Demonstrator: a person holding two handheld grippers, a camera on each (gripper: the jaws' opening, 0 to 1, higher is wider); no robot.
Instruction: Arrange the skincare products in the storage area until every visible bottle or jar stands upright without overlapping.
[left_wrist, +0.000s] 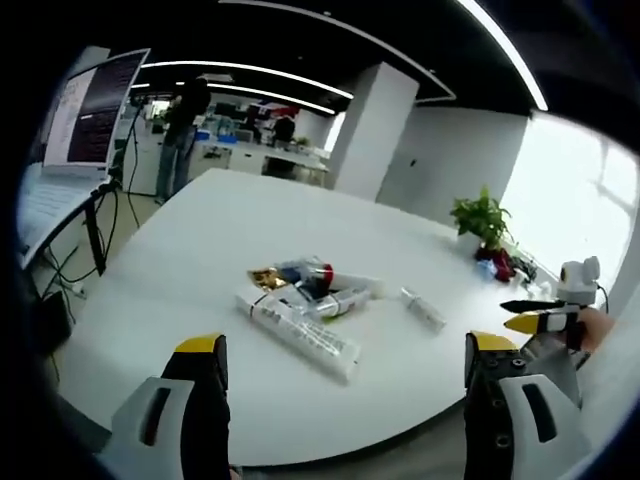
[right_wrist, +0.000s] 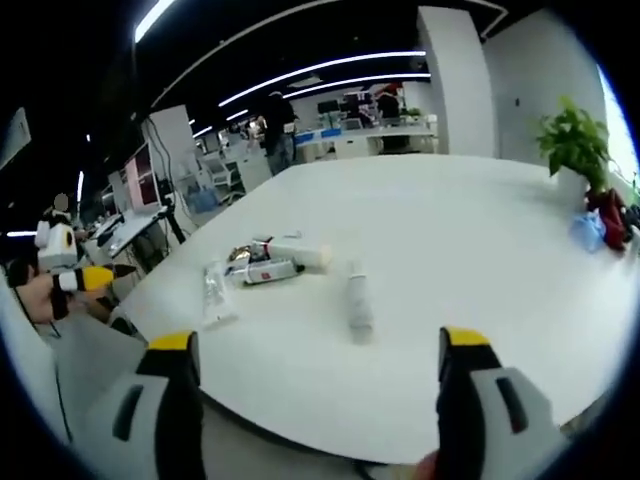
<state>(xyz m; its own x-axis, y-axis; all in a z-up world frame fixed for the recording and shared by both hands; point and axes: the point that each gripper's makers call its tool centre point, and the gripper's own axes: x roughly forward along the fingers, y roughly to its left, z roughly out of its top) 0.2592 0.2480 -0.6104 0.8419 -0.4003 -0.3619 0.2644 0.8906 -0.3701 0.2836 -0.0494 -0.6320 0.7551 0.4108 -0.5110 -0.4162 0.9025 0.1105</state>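
Observation:
A heap of skincare products (left_wrist: 305, 290) lies on its side near the middle of the white table (left_wrist: 230, 220); a long white tube (left_wrist: 300, 332) sits nearest me and a small tube (left_wrist: 423, 308) lies apart to the right. My left gripper (left_wrist: 343, 365) hovers open at the near table edge, short of the heap. In the right gripper view the same heap (right_wrist: 268, 262), a flat packet (right_wrist: 217, 290) and the lone tube (right_wrist: 358, 305) lie ahead of my open right gripper (right_wrist: 318, 360). The right gripper (left_wrist: 535, 315) enters the left gripper view at right; the left gripper (right_wrist: 80, 280) shows at the far left.
A potted plant (left_wrist: 482, 222) and red and blue items (left_wrist: 497, 266) stand at the table's far right edge. A monitor on a stand (left_wrist: 90, 110) with cables is left of the table. People and desks (left_wrist: 190, 120) fill the office behind.

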